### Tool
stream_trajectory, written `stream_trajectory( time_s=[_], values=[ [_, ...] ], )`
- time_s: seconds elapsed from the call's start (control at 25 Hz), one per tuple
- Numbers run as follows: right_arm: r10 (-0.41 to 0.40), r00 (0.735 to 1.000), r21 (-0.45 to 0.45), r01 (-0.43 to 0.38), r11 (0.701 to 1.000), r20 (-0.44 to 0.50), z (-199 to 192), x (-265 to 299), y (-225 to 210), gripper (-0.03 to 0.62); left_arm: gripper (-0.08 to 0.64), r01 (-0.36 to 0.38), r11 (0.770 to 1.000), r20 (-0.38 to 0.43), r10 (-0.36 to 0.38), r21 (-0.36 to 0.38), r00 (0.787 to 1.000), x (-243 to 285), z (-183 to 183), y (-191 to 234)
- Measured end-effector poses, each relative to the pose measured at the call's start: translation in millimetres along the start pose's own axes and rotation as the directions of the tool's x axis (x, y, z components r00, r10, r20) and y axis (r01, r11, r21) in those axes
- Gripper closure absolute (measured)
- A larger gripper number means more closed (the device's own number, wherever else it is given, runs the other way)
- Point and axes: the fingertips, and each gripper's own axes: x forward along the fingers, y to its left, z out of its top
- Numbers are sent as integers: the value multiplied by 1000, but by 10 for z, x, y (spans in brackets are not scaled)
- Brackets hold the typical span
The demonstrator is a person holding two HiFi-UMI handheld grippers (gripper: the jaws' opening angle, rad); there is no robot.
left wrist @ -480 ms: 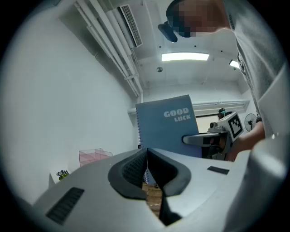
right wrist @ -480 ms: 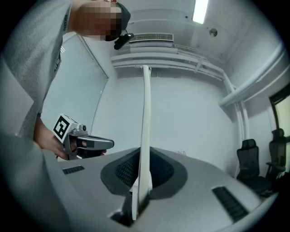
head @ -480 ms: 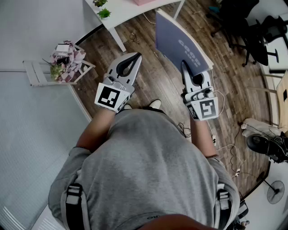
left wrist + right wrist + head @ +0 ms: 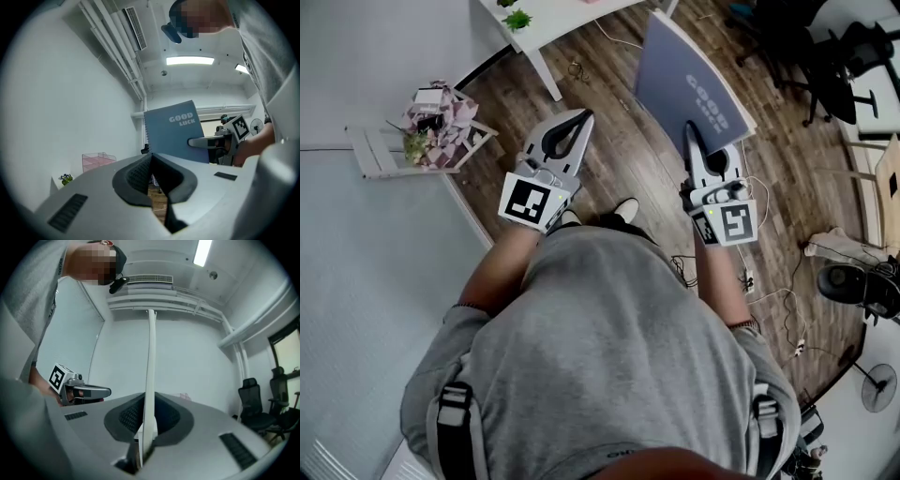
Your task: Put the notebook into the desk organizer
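A blue spiral notebook [image 4: 689,80] with "GOOD LUCK" on its cover stands upright over the wooden floor. My right gripper [image 4: 692,133] is shut on its lower edge. In the right gripper view the notebook [image 4: 151,376] shows edge-on between the jaws [image 4: 149,404]. My left gripper [image 4: 581,116] hovers to the left of it, shut with nothing in it. From the left gripper [image 4: 151,158] I see the notebook cover [image 4: 173,133] and the right gripper [image 4: 197,141] on it. A pink clear desk organizer [image 4: 98,161] stands far left on a white table.
A white table [image 4: 546,28] with small green plants [image 4: 517,19] is ahead. A low white rack [image 4: 384,150] with pink flowers sits at the left by the wall. Black office chairs [image 4: 830,70] stand at the right, with cables [image 4: 773,300] on the floor.
The notebook and the right gripper have shifted slightly right and away in the head view. The left gripper has kept its place.
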Motion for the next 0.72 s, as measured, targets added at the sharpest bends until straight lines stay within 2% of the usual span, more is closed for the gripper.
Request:
stream_trajectory(
  time_s=[0.24, 0.56, 0.72],
  values=[
    [-8, 1000, 0, 8, 1000, -3, -42, -6, -56, 554, 541, 14, 1000, 4, -14, -1, 1000, 19, -9, -33],
    [7, 1000, -19, -8, 1000, -6, -32, -39, -283, 554, 541, 1, 999, 8, -1, 39, 1000, 291, 17, -136],
    [27, 1000, -14, -27, 1000, -1, -46, -77, -386, 554, 541, -15, 999, 0, 15, 37, 1000, 395, -13, -218]
  ],
)
